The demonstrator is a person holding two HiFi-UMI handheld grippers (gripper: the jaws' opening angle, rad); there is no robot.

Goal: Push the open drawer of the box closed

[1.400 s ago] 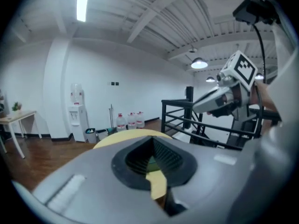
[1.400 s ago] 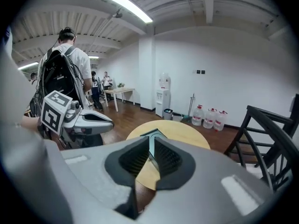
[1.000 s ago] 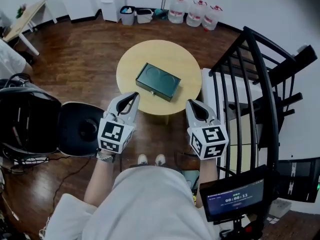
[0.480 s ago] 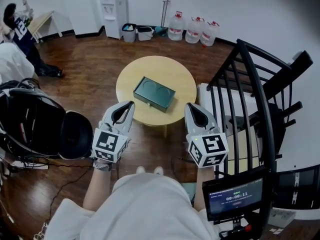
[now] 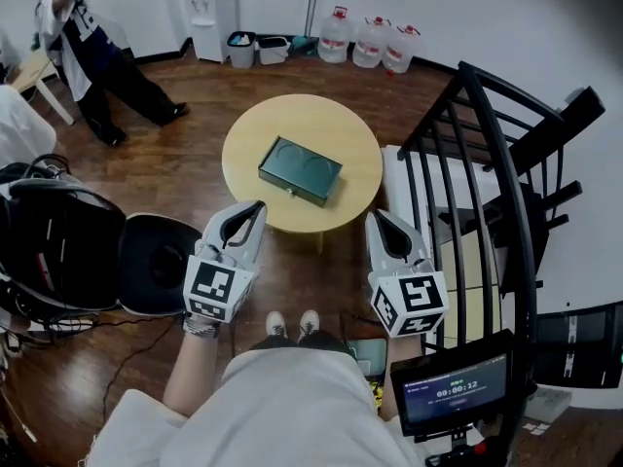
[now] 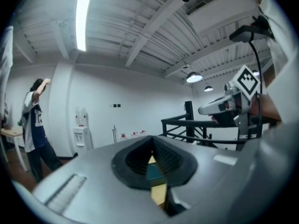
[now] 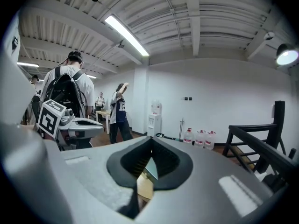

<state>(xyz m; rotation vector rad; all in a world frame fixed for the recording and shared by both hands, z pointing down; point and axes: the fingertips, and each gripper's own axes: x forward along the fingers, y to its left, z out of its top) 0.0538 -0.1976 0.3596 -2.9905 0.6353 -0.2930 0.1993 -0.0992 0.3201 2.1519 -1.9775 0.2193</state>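
Note:
A dark green flat box (image 5: 300,170) lies on a round yellow table (image 5: 336,129) ahead of me. Its near long side carries a small knob; how far the drawer stands out I cannot tell. Both grippers hang short of the table's near edge, apart from the box. My left gripper (image 5: 257,206) is shut and empty, and so is my right gripper (image 5: 374,217). In the left gripper view, a sliver of the box (image 6: 153,172) and table shows through the slit of the closed jaws. The right gripper view shows the table (image 7: 145,185) the same way.
A black stair railing (image 5: 487,163) runs close on the right. A black chair (image 5: 68,251) stands at the left. Water bottles (image 5: 370,42) and a dispenser (image 5: 209,3) line the far wall. A person (image 5: 88,52) stands at far left. A small screen (image 5: 453,392) sits lower right.
The head view has tilted, so table and box sit slightly higher. A person has come into view at the upper left. Both grippers stay shut, short of the table.

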